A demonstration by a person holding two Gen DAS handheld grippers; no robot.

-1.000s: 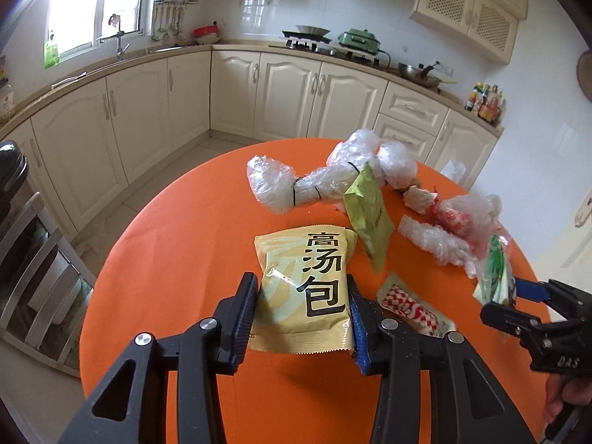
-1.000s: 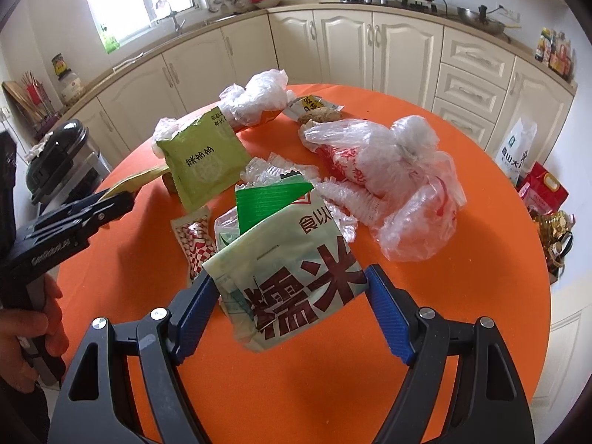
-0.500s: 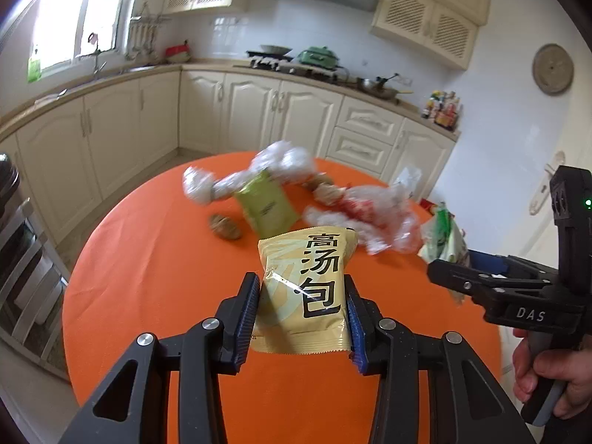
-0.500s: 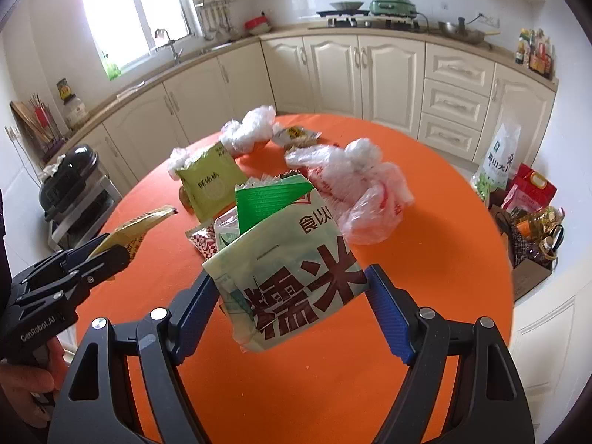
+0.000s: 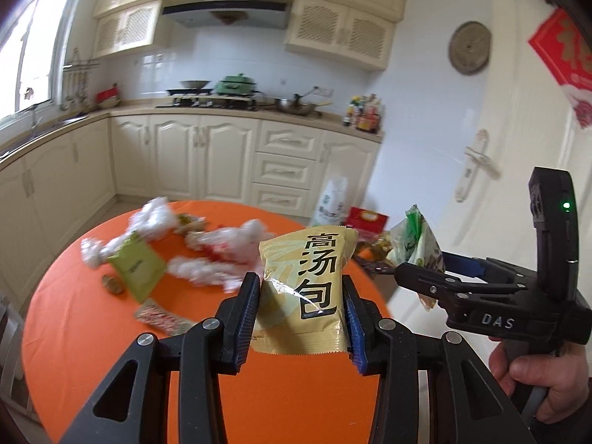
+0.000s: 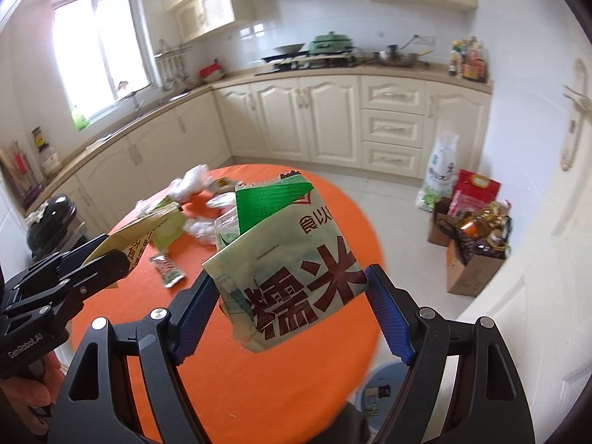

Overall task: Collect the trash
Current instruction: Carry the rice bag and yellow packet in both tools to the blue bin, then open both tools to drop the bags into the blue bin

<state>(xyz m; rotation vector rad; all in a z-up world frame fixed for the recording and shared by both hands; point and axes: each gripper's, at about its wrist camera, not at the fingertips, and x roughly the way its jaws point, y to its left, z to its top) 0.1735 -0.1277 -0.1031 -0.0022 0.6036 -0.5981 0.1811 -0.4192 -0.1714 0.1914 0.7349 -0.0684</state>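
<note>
Left gripper: jaws pinching yellow packet, printed 高汤包, held above the counter. Right gripper, marked DAS: jaws pinching pale green bag, printed 糯米. Round orange counter carries plastic wrappers. Cream kitchen cabinets behind.

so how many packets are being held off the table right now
2: a yellow soup packet in the left tongs, and a pale green rice bag in the right tongs. Other litter lies on the orange table.
</note>
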